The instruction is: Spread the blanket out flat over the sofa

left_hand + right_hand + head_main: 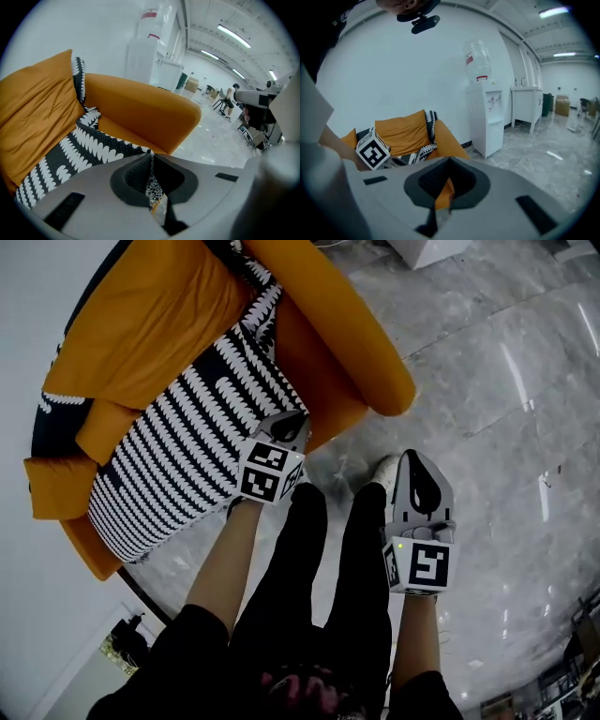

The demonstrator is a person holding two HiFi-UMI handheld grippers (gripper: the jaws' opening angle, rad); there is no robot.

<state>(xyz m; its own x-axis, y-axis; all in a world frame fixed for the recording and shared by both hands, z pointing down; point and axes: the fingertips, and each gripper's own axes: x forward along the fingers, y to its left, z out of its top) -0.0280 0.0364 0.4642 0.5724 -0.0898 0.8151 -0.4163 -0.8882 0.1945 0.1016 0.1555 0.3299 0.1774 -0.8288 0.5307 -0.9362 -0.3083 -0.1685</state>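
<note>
left hand-held gripper pinching blanket edge at sofa front, right hand-held gripper closed, empty

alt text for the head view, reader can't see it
Seen from above, the left claw pinches the edge of a black-and-white patterned blanket lying over the seat of an orange sofa. The right claw hangs empty over the grey floor.
</note>
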